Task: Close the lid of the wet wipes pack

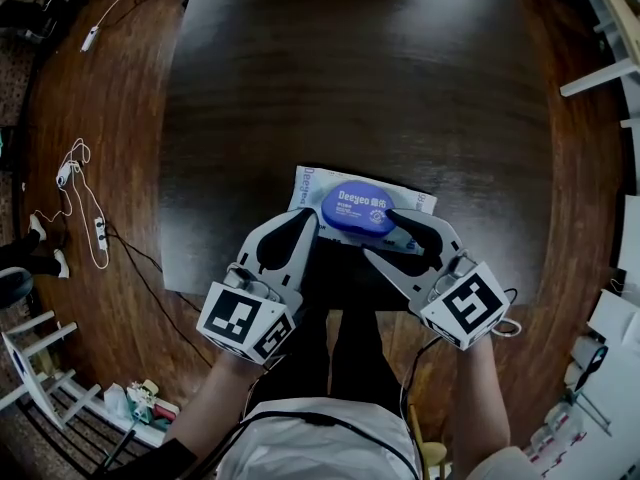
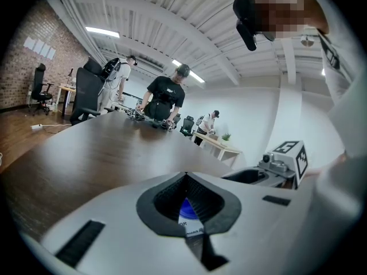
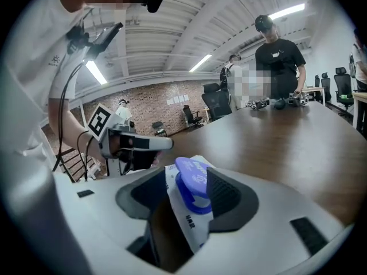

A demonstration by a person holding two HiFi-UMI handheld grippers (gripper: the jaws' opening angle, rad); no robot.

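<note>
**Head view.**
- Table: dark wood, fills the upper centre of the frame.
- Wet wipes pack: white, lies flat at the table's near edge, just below frame centre.
- Lid: blue oval, lies down on the pack's top.
- Left gripper: lower left of centre, jaws drawn together, tips at the pack's left near corner.
- Right gripper: lower right of centre, one jaw over the lid's right end and the other at the pack's near edge.
- Floor: brown wood, left side, with a white cable lying on it.

**Left gripper view.**
- Left gripper: jaws meet at the tips and leave only the hollow between the pads.
- Lid and pack: seen through that hollow. Whether the tips pinch the pack cannot be told.
- Right gripper: right of centre.

**Right gripper view.**
- Right gripper: jaws clamped on the pack, with the lid against the right-hand pad.
- Left gripper: upper left of the pack.
- Person in a black shirt: upper right, at the table's far end.
</note>
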